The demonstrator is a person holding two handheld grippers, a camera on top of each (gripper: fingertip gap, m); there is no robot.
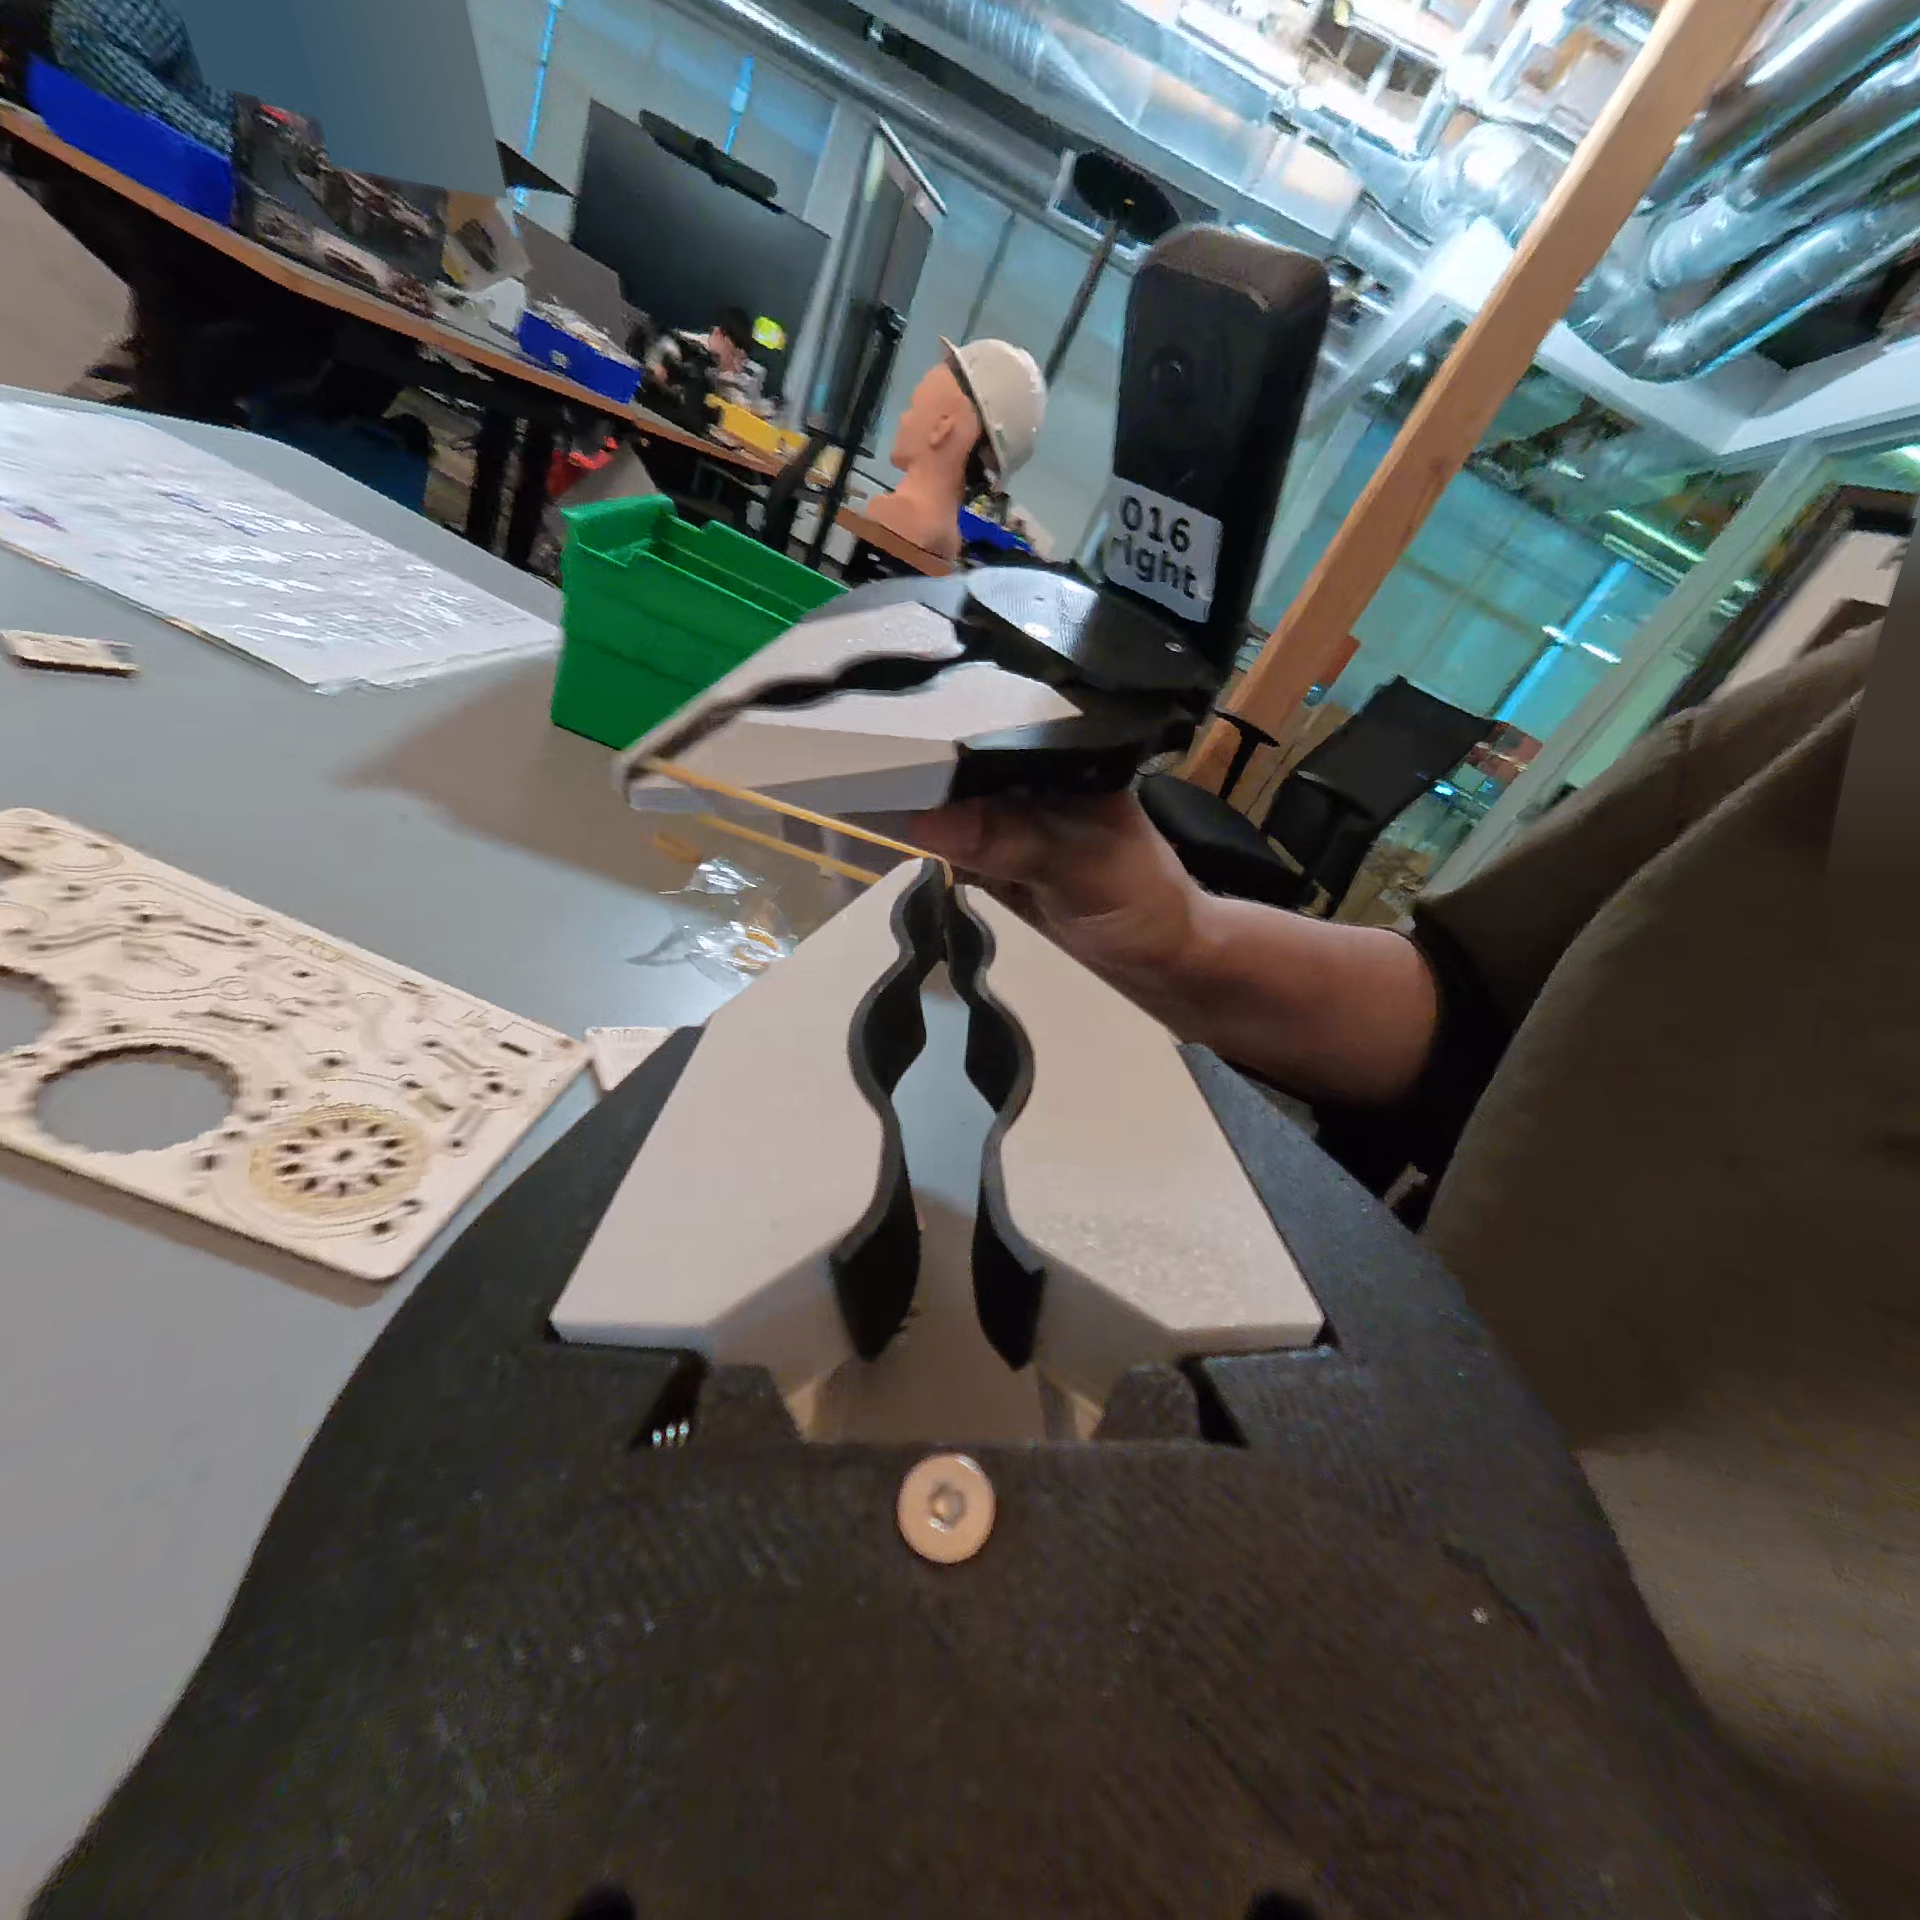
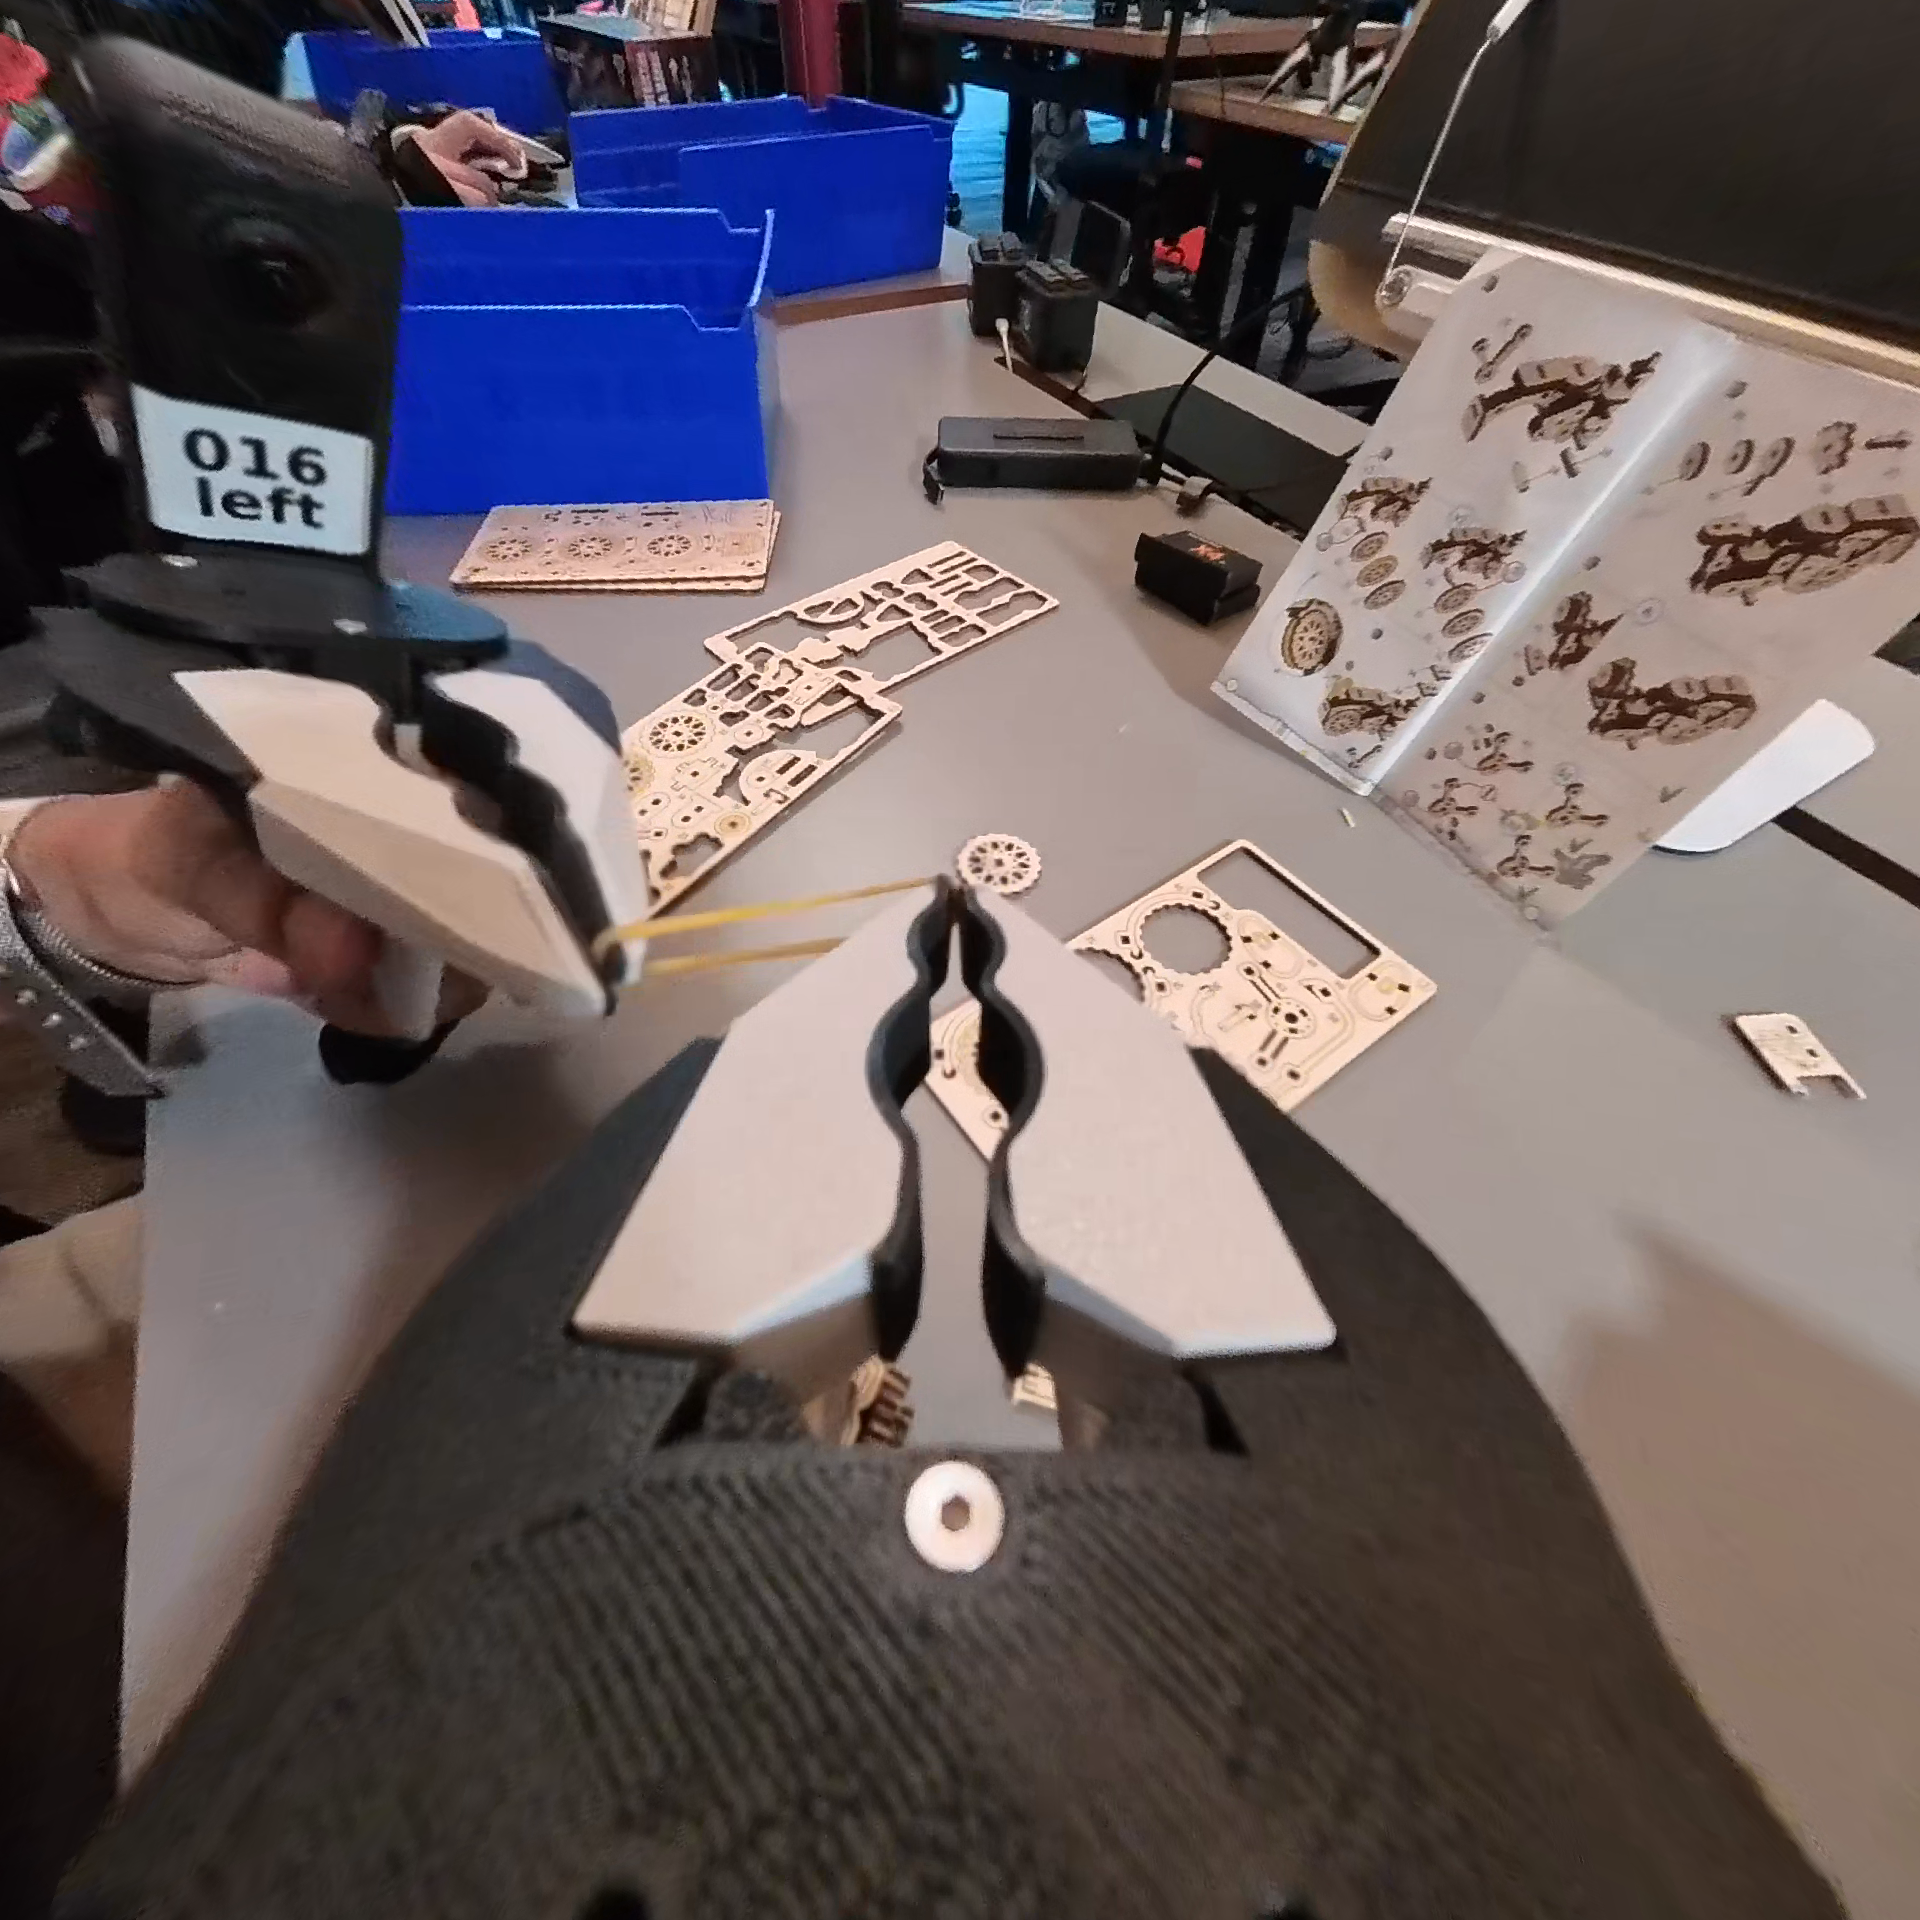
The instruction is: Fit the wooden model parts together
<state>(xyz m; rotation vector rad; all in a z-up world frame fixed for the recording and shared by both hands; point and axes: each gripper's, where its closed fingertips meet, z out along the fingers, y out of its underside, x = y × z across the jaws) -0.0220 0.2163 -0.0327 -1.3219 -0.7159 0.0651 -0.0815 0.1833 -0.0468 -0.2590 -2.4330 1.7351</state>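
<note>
Rubber band stretched between two claws

Left claw [image 1: 935, 883] and right claw [image 2: 951, 894] each pinch closed on one end of the rubber band [image 2: 769, 920], mid-frame above the counter [image 2: 1039, 727]; next, probably hooking it onto a wooden part, keeping tension.

Both close wrist views face each other over the grey table [image 2: 1039, 748], sharing its part-strewn middle.

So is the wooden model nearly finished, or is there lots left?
Lots left. Done: some parts are popped out, like the loose gear. In hand: the left gripper and right gripper stretch a rubber band between them. Left: no built model is visible, and the wooden sheets still hold many parts.
</note>
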